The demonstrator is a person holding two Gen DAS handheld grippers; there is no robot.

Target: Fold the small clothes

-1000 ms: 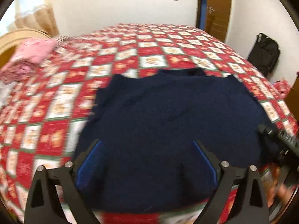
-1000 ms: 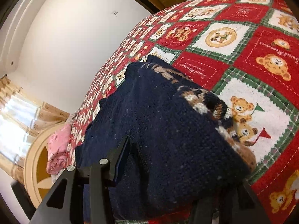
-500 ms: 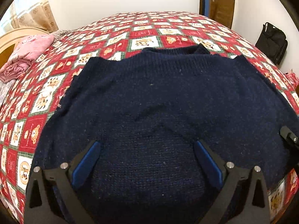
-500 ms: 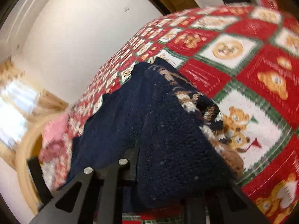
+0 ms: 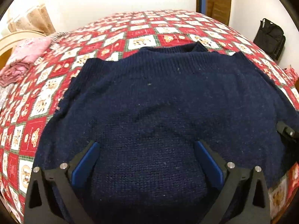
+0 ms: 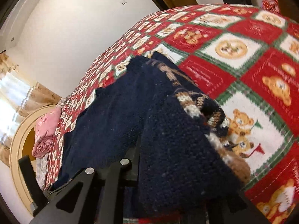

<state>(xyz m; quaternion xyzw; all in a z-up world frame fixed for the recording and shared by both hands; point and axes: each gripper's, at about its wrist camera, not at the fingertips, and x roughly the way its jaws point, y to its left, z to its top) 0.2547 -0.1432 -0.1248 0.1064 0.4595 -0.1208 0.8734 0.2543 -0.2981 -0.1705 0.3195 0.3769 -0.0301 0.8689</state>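
Bedspread (image 5: 142,37) half hidden under navy sweater (image 5: 168,97) — my right gripper (image 6: 142,160) closing on its hem, left gripper (image 5: 145,149) spread wide.

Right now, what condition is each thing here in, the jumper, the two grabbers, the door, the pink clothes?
Navy sweater: spread on the bedspread, one edge bunched.
Left gripper: wide open over the sweater, gripping nothing.
Right gripper: closing on the bunched sweater edge.
Door: cannot tell.
Pink clothes: folded, piled.
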